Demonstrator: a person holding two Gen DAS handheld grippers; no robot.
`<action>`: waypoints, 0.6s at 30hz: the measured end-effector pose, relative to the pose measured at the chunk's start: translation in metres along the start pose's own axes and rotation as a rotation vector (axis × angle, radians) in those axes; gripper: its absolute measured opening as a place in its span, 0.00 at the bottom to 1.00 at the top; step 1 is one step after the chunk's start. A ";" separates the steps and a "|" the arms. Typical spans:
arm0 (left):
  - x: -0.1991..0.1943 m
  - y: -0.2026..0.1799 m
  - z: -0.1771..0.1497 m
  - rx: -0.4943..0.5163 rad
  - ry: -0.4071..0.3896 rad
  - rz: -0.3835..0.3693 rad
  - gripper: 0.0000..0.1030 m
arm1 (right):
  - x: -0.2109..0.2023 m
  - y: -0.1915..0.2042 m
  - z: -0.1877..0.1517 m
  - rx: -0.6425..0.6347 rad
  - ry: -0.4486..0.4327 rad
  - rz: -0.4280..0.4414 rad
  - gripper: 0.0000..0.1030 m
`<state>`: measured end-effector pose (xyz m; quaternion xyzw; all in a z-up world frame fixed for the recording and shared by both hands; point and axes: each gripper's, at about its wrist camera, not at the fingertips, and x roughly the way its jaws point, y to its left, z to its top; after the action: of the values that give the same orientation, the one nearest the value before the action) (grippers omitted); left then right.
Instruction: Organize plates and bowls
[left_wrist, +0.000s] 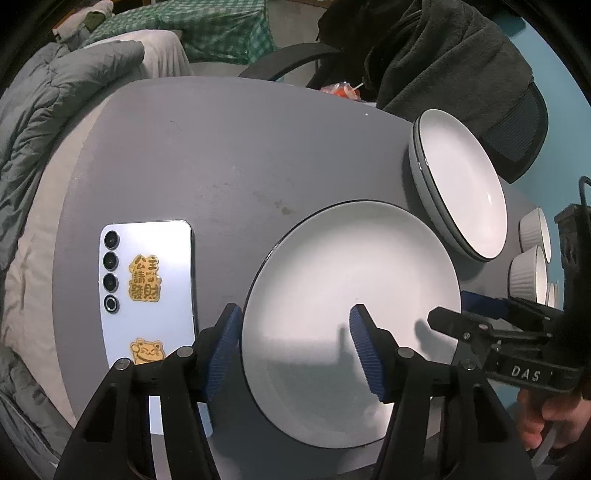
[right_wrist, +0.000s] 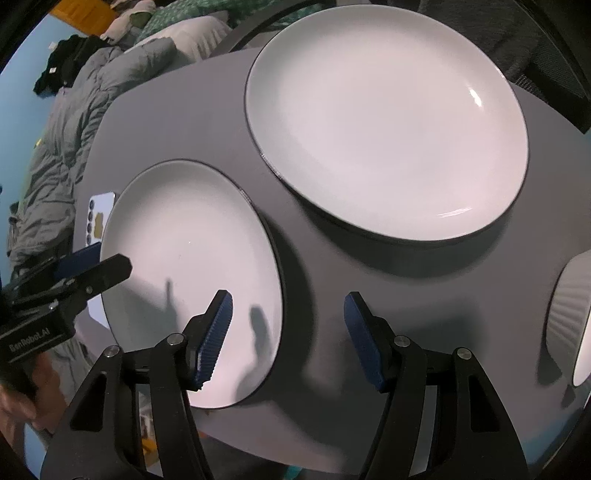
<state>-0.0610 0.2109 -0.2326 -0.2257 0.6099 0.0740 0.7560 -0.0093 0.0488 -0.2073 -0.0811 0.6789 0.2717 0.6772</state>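
White plate (left_wrist: 351, 295) lies flat on grey counter (left_wrist: 221, 155), near a plate stack (left_wrist: 461, 184) w/ ribbed bowls (left_wrist: 528, 269) further right. Left tongs (left_wrist: 295, 347) straddle its left rim, right tongs (right_wrist: 286, 339) its right rim; both released, pads not touching. Phone (left_wrist: 147, 291) lies beside it.

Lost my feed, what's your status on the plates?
Both grippers open, left gripper and right gripper straddling single plate rims. Plate stack beyond. Phone beside left rim.
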 end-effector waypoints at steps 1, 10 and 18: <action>0.002 0.001 0.000 -0.003 0.005 0.002 0.56 | 0.000 0.000 0.000 -0.002 -0.001 0.002 0.63; 0.013 0.017 0.000 -0.044 0.036 0.000 0.32 | 0.005 0.001 0.002 -0.035 0.027 0.015 0.37; 0.015 0.025 0.001 -0.063 0.058 -0.001 0.23 | 0.007 -0.004 0.003 -0.015 0.037 0.024 0.16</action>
<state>-0.0664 0.2308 -0.2528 -0.2518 0.6290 0.0862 0.7304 -0.0051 0.0483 -0.2151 -0.0830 0.6903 0.2833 0.6606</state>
